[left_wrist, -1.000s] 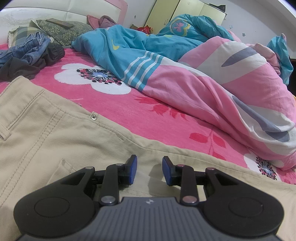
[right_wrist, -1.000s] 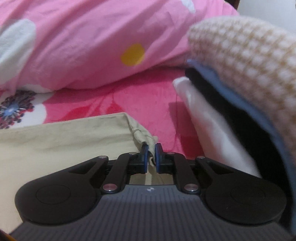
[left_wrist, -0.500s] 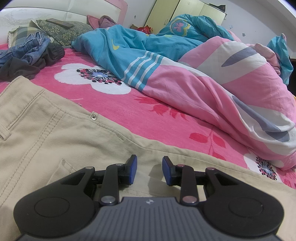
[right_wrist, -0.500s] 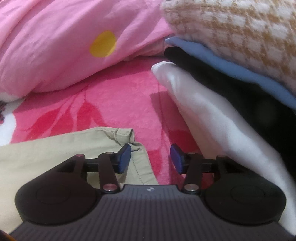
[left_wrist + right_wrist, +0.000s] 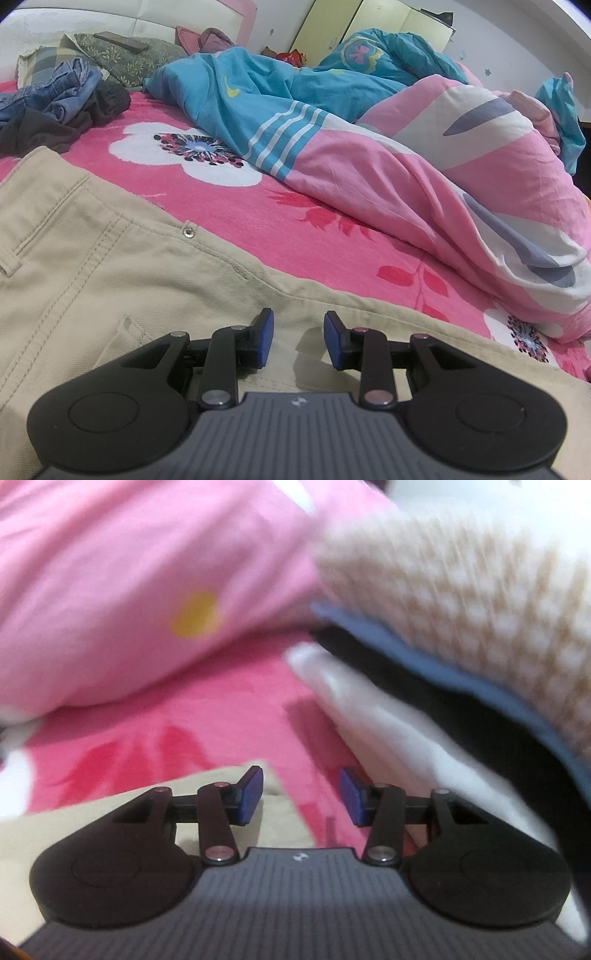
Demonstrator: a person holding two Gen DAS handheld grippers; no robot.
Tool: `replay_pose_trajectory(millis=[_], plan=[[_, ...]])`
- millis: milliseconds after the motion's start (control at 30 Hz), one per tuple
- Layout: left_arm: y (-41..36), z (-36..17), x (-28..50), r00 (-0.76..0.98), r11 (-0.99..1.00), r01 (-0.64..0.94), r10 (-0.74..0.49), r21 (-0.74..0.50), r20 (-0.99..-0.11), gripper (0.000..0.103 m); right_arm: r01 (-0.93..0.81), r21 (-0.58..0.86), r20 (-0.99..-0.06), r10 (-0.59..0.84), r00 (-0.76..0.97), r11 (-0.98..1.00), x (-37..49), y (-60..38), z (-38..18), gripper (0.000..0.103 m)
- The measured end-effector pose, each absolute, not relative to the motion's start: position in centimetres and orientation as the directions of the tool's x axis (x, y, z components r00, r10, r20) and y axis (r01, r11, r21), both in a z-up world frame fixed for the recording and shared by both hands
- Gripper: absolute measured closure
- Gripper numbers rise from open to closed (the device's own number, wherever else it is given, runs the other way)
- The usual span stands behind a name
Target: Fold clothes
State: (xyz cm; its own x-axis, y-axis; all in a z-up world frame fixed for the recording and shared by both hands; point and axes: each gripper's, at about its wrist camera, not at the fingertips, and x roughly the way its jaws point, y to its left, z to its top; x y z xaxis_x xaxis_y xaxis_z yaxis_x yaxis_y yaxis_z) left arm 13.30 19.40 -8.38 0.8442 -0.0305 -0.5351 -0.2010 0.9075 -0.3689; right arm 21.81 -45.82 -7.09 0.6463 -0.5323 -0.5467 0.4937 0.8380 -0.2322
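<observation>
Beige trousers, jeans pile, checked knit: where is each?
Beige trousers [image 5: 110, 280]: left wrist view, on the hip panel.
Jeans pile [image 5: 62, 92]: left wrist view, on the denim.
Checked knit [image 5: 461, 602]: right wrist view, on its top.

A home bedroom: a bed [image 5: 332, 236] under a pink flowered sheet, a rumpled blue-and-pink duvet [image 5: 388, 147], pillows [image 5: 125, 59] against a white padded headboard [image 5: 147, 22], pale yellow wardrobe doors [image 5: 399, 22] behind, and loose clothes [image 5: 62, 99] heaped on the mattress.

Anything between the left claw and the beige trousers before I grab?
Nothing visible. The left claw hangs open directly over the beige trousers, bare fabric showing between its pads; the duvet lies farther back on the bed.
</observation>
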Motion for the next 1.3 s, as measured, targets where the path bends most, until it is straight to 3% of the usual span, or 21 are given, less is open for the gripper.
replay_pose_trajectory(millis=[67, 167, 267, 367, 500, 600, 733, 933, 1033, 1100, 1167, 1300], plan=[[19.5, -8.4, 13.3, 0.844, 0.906, -0.200, -0.033, -0.372, -0.535, 0.072, 0.427, -0.198, -0.555, -0.460, 0.693, 0.882, 21.5, -44.3, -7.4, 0.073], [19.6, -8.4, 13.3, 0.845, 0.903, -0.198, -0.039, -0.381, -0.533, 0.072, 0.409, -0.089, -0.652, -0.364, 0.666, 0.908, 23.1, -45.2, -9.2, 0.075], [19.9, -8.5, 13.2, 0.848, 0.896, -0.196, -0.050, -0.399, -0.528, 0.072, 0.529, -0.077, -0.661, -0.440, 0.608, 0.845, 23.6, -46.9, -9.6, 0.081], [19.9, -8.5, 13.2, 0.852, 0.896, -0.185, -0.058, -0.404, -0.520, 0.068, 0.536, -0.053, -0.618, -0.450, 0.645, 0.842, 20.7, -45.7, -6.9, 0.079], [19.3, -7.8, 12.6, 0.864, 0.905, -0.167, -0.056, -0.391, -0.499, 0.051, 0.493, 0.167, -0.565, -0.327, 0.758, 0.854, 12.5, -45.5, -3.7, 0.077], [18.0, -5.7, 10.7, 0.898, 0.927, -0.164, -0.001, -0.338, -0.439, 0.045, 0.502, 0.357, -0.565, -0.246, 0.788, 0.787, 7.2, -47.0, -4.1, 0.077], [14.4, -2.5, 6.7, 0.907, 0.954, 0.071, -0.183, -0.290, -0.380, 0.042, 0.507, 0.581, -0.594, -0.094, 0.799, 0.637, 4.4, -49.7, -7.1, 0.075], [5.4, -1.9, -0.6, 0.777, 0.878, 0.470, -0.459, -0.088, -0.431, 0.047, 0.412, 0.716, -0.542, 0.077, 0.837, 0.564, 3.7, -49.0, -9.3, 0.076], [1.8, -3.2, -2.3, 0.740, 0.844, 0.536, -0.460, 0.015, -0.491, 0.061, 0.369, 0.730, -0.530, 0.136, 0.837, 0.575, 4.2, -48.1, -9.5, 0.078], [0.0, -4.1, -2.7, 0.725, 0.821, 0.566, -0.449, 0.080, -0.523, 0.065, 0.357, 0.726, -0.531, 0.150, 0.834, 0.587, 4.5, -47.7, -9.7, 0.082], [-1.6, -5.0, -3.0, 0.714, 0.794, 0.592, -0.435, 0.141, -0.548, 0.067, 0.347, 0.726, -0.529, 0.160, 0.833, 0.594, 4.7, -47.4, -9.8, 0.096], [-3.5, -6.7, -2.9, 0.699, 0.754, 0.620, -0.407, 0.216, -0.587, 0.067, 0.312, 0.746, -0.490, 0.167, 0.856, 0.588, 4.9, -47.2, -9.6, 0.102]])
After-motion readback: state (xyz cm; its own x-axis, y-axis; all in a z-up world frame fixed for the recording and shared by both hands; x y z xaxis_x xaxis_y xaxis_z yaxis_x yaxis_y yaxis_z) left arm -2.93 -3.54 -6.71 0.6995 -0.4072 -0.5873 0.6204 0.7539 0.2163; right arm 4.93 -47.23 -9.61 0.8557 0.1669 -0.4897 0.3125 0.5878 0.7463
